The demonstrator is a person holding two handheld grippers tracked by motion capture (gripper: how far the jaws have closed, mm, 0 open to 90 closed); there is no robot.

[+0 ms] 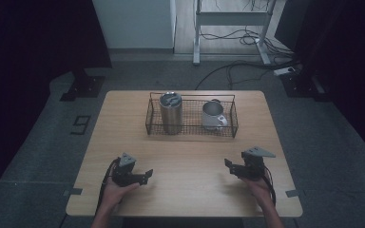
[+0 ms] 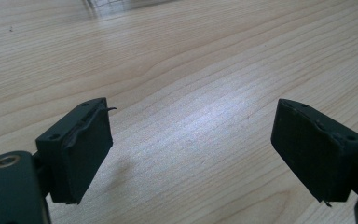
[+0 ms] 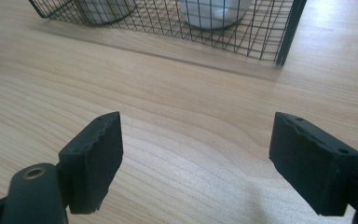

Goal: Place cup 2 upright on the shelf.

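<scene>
A black wire basket (image 1: 190,129) stands at the far middle of the wooden table (image 1: 185,156). Inside it a steel tumbler (image 1: 170,113) stands upright on the left and a white mug (image 1: 212,115) on the right. My left gripper (image 1: 148,175) rests low near the front left, pointing right, open with bare wood between its jaws (image 2: 191,144). My right gripper (image 1: 228,164) is low at the front right, pointing left and towards the basket, also open and empty (image 3: 196,154). In the right gripper view the basket (image 3: 242,32) lies just ahead, with the mug (image 3: 212,11) and tumbler (image 3: 105,9) behind its mesh.
Bare wood stretches between the two grippers and the basket. The table's front edge runs just behind both hands. Beyond the table there is grey floor, a white desk frame (image 1: 197,33) and loose cables (image 1: 237,66).
</scene>
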